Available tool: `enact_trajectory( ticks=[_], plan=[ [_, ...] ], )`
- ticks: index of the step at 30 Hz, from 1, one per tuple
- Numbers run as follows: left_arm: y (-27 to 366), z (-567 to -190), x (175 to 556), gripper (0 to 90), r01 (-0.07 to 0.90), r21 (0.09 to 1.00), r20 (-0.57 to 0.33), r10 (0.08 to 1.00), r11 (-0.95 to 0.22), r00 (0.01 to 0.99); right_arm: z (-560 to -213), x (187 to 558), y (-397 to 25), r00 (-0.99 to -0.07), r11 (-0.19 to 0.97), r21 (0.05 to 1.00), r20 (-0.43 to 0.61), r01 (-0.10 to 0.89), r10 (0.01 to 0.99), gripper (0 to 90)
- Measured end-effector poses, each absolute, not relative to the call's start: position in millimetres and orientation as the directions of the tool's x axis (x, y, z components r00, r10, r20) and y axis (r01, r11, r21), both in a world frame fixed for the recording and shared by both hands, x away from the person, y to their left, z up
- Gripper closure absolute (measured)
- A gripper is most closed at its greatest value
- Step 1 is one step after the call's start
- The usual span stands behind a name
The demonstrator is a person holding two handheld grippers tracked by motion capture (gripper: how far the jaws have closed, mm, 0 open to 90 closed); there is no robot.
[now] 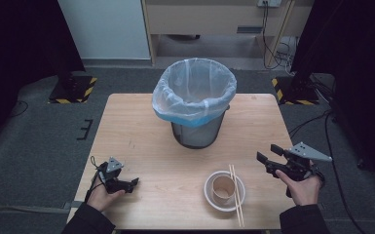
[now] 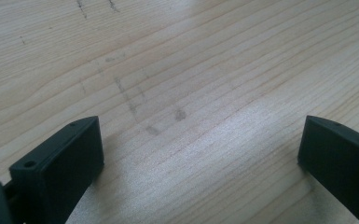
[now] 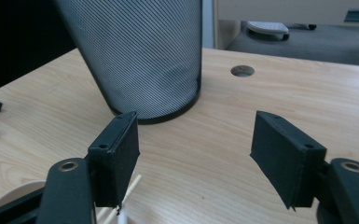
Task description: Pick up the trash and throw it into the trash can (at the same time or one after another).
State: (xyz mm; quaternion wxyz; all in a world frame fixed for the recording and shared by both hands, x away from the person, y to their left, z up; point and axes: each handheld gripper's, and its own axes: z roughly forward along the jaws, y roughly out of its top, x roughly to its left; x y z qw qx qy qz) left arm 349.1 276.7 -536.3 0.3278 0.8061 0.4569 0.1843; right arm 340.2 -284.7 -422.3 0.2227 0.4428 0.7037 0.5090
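A white bowl (image 1: 209, 196) with a brown paper cup (image 1: 222, 188) standing in it sits near the table's front edge. A pair of wooden chopsticks (image 1: 235, 194) lies across the bowl's right rim. A black mesh bin (image 1: 197, 134) lined with a clear bag (image 1: 195, 90) stands at the table's middle back. My right gripper (image 1: 268, 158) is held open above the table, right of the bowl, pointing toward the mesh bin (image 3: 140, 51). My left gripper (image 1: 132, 184) rests low at the front left, open over bare wood (image 2: 186, 93).
The wooden table (image 1: 141, 131) has a round cable hole (image 3: 242, 71) past the bin. Grey carpet (image 1: 34, 146) surrounds the table. Black stands with hazard-striped bases (image 1: 73, 90) flank the back corners. A cabinet (image 1: 214, 19) and cables (image 1: 272, 44) lie behind.
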Motion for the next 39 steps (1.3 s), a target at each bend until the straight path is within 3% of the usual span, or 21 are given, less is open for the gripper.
enact_trajectory(
  ticks=[19, 39],
  plan=[
    [277, -536, 349, 0.0, 0.616, 0.697, -0.003, 0.857, -0.367, 0.515, -409, 334, -252, -0.615, 0.208, 0.907, 0.069, 0.367, 0.785, 38.3],
    [277, -536, 349, 0.0, 0.616, 0.697, -0.003, 0.858, -0.367, 0.514, -442, 334, -218, -0.718, 0.304, 0.825, 0.166, 0.477, 0.676, 56.3]
  ],
)
